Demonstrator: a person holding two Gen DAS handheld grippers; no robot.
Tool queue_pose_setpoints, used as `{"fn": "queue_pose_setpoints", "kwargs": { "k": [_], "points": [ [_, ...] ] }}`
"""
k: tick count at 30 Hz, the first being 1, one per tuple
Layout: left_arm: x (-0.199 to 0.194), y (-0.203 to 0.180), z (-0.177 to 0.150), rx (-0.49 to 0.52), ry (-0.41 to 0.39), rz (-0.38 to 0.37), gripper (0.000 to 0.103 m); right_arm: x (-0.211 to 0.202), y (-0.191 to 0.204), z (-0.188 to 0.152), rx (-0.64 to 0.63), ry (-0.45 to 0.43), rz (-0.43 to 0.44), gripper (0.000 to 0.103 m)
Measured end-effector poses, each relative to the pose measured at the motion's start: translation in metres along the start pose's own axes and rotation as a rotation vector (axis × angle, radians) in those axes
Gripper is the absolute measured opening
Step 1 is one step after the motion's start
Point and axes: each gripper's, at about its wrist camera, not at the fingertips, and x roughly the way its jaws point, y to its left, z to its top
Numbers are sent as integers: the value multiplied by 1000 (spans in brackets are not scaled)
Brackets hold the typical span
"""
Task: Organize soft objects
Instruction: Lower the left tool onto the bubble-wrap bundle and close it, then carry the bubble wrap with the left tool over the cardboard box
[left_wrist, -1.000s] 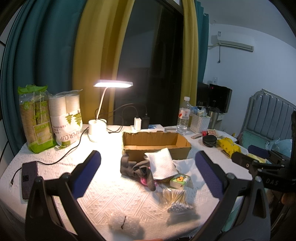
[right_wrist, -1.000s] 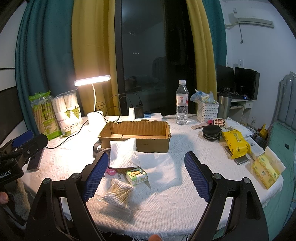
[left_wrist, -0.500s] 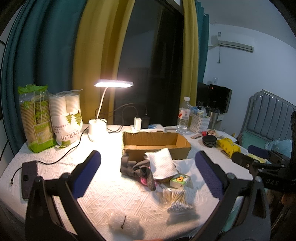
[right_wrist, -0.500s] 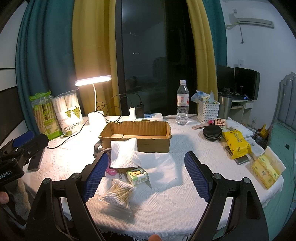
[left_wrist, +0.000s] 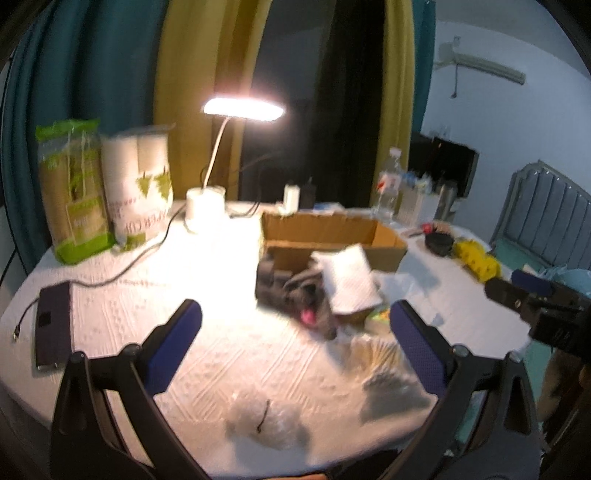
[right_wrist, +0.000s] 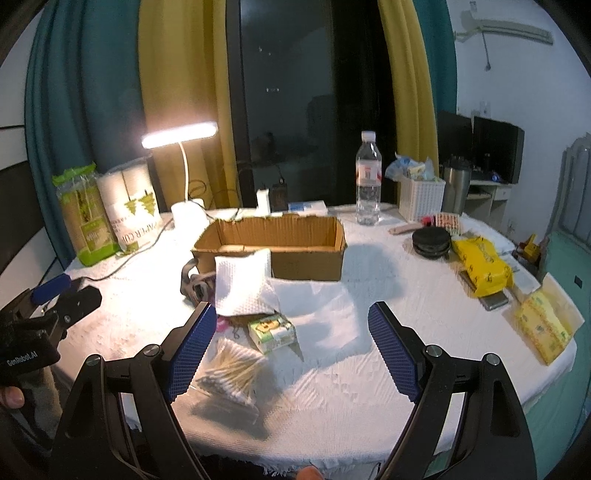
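Observation:
An open cardboard box (right_wrist: 273, 240) (left_wrist: 328, 236) stands mid-table. In front of it lie a folded white cloth (right_wrist: 242, 284) (left_wrist: 347, 277), dark grey fabric with a pink spot (left_wrist: 291, 295) (right_wrist: 194, 286), a flat white tissue (right_wrist: 317, 306), a small green-yellow pack (right_wrist: 272, 331) and a bag of cotton swabs (right_wrist: 229, 373) (left_wrist: 376, 358). My left gripper (left_wrist: 295, 332) is open, held short of the grey fabric. My right gripper (right_wrist: 291, 343) is open above the green pack and tissue. Neither holds anything.
A lit desk lamp (left_wrist: 221, 155), paper-cup packs (left_wrist: 107, 192), a black device with cable (left_wrist: 53, 325) sit left. A water bottle (right_wrist: 368, 181), white basket (right_wrist: 421, 195), black disc (right_wrist: 432, 240), yellow packs (right_wrist: 480, 269) sit right. A clear plastic bag (left_wrist: 266, 421) lies near the front edge.
The left wrist view is now blurred and the scene sits lower and nearer in it: the left gripper is moving toward the pile. The right gripper has edged slightly forward.

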Motion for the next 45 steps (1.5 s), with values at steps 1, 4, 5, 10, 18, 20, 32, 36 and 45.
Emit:
{"fn": "queue_pose_setpoints", "kwargs": {
  "k": [1,4,5,10,18,20,32,36,45],
  "points": [
    [5,3,-4,-4,16,5,102,5,0,-2,1,12,-1,87],
    [19,11,-16,-10,65,22,102,18,-2,-9,4,48,-6,87],
    [24,13,-19,-12,85,27,102,23,-3,-12,6,60,-8,87],
    [44,22,-37,-1,174,53,102,42,-9,-20,18,105,-15,87],
    [69,30,-65,24,319,61,102,66,-16,-29,29,156,-21,87],
    [74,28,-71,38,345,53,102,70,-18,-30,32,168,-21,87],
    [94,15,-69,97,411,31,59,105,-37,-29,53,206,-18,87],
    [99,14,-63,90,417,23,56,123,-45,-23,59,218,-11,87],
    [110,5,-33,78,372,28,56,158,-61,-4,70,231,25,87]
  ]
}}
